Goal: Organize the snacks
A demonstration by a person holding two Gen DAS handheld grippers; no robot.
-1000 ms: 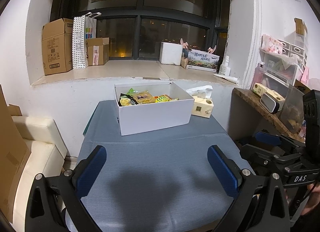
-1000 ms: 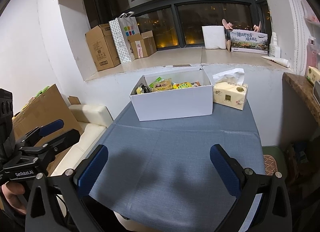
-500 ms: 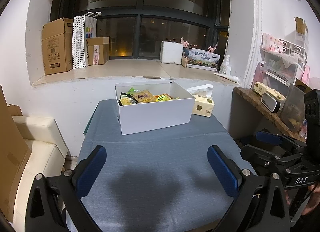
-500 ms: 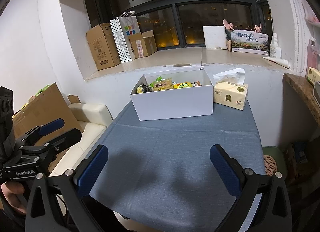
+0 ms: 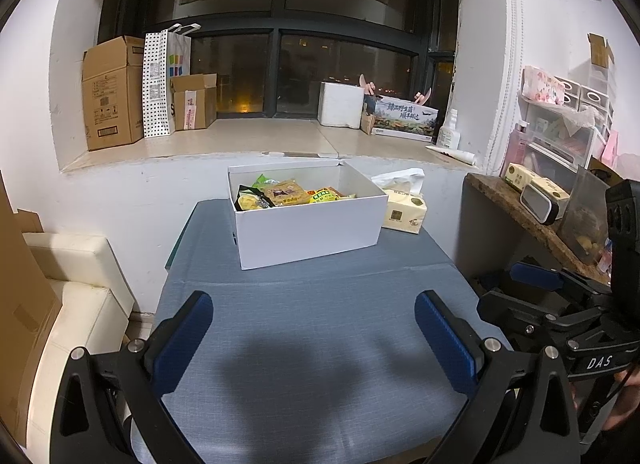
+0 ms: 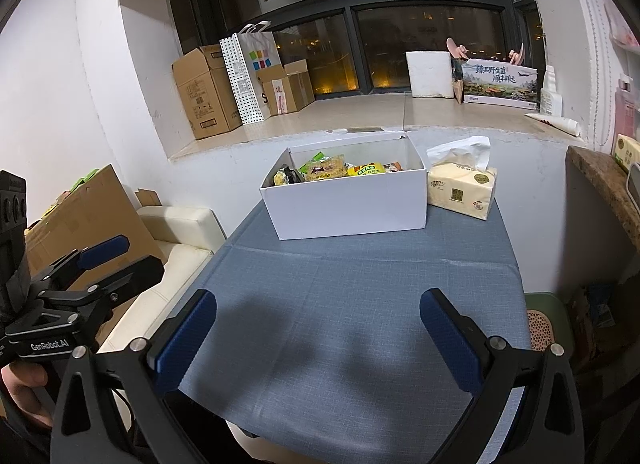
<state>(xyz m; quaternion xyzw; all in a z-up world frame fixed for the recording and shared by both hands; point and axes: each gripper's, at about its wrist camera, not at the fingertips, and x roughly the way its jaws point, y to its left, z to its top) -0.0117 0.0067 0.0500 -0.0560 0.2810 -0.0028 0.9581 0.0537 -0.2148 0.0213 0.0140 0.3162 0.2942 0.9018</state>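
With both tongs held wide and empty over the near desk (image 5: 304, 344), your target is the box (image 5: 308, 229) of snacks (image 5: 286, 193) at 12 o'clock, at the desk's far end. From the left tongs (image 5: 314, 338) it's dead ahead; from the right tongs (image 6: 318, 338) about 12 to 1. Neither looks clearly nearer. Box long axis runs 9 to 3. Tissue pack (image 6: 462, 191) sits just beside its 3 o'clock end. Path over the cloth is unobstructed.

Black gripper (image 5: 314, 338), blue pads (image 5: 182, 338)
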